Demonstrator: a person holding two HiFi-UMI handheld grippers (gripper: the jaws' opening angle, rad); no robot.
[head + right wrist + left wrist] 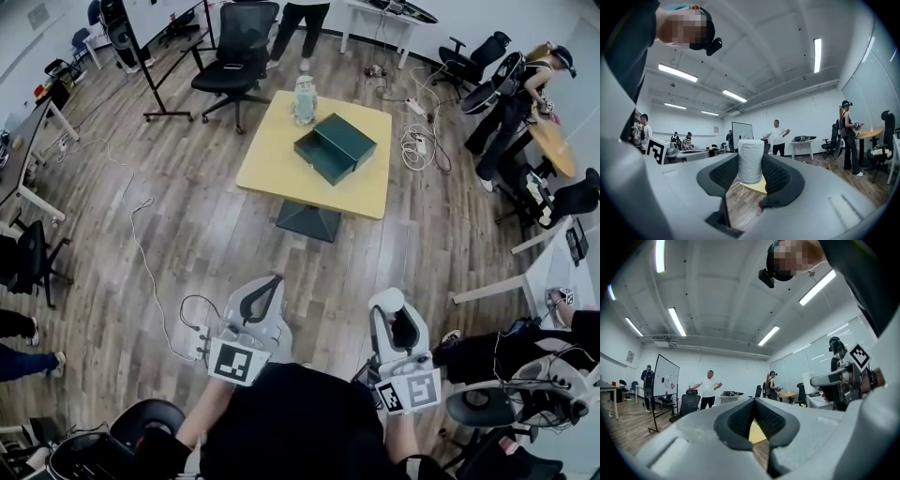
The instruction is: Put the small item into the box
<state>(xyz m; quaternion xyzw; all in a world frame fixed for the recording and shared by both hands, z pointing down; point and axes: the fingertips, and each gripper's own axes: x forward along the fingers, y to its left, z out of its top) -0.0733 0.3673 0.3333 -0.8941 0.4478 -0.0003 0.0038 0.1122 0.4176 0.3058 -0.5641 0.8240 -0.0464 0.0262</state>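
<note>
Right gripper view shows the right gripper point(750, 174) clamped on a white roll point(750, 157); the left gripper point(753, 411) is closed on nothing. The open box point(335, 146) sits on the table point(277, 169), and both grippers are well short of the table. Judging by that, only the pickup is done: carrying and dropping the roll in remain.

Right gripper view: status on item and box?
Right gripper shut on white roll. Left gripper shut, empty. Green box on yellow table, well ahead. Floor cable off left.
</note>
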